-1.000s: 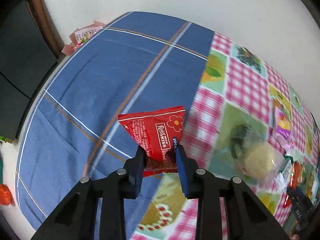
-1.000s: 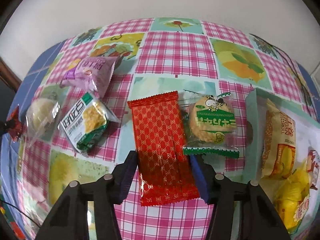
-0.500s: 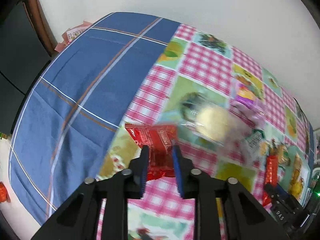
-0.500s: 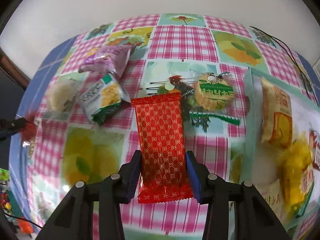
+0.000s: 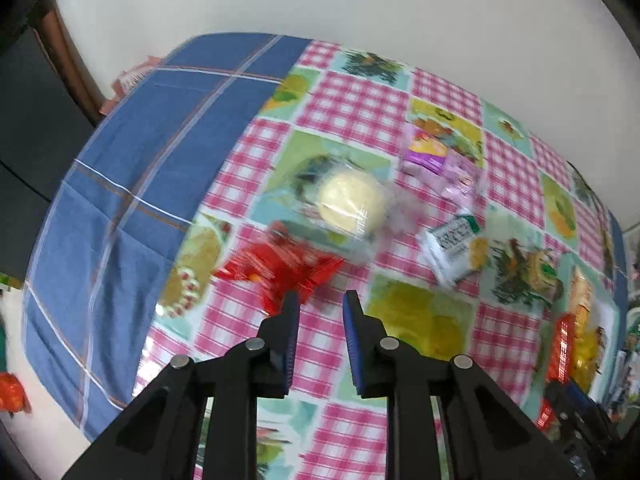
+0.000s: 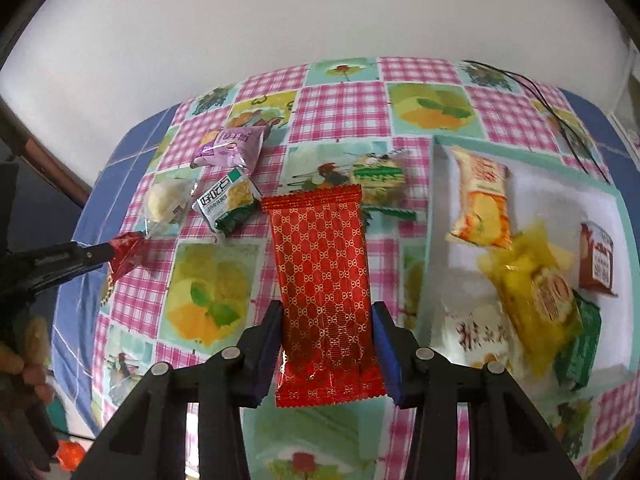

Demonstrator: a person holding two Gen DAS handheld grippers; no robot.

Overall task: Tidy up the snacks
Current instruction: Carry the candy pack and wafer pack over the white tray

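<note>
My left gripper [image 5: 318, 300] is open; a small red snack packet [image 5: 280, 266] lies blurred on the checked cloth just ahead and left of its left fingertip, out of the jaws. In the right wrist view the same packet [image 6: 126, 254] shows at the left gripper's tip. My right gripper [image 6: 326, 312] is shut on a long red patterned wafer packet [image 6: 322, 280], held above the cloth. A white tray with a teal rim [image 6: 430, 216] at the right holds several snacks.
Loose on the cloth: a round pale cake in clear wrap [image 5: 352, 200], a purple packet [image 5: 440, 160], a green-white packet [image 5: 452, 248] and a green rice-cracker packet [image 6: 380, 182]. Blue blanket [image 5: 140, 160] covers the left side. A black cable [image 6: 560, 120] lies at the far right.
My left gripper has swung right over the checked cloth, opened and let the small red packet go. My right gripper has lifted the long red packet and drawn back toward the tray side.
</note>
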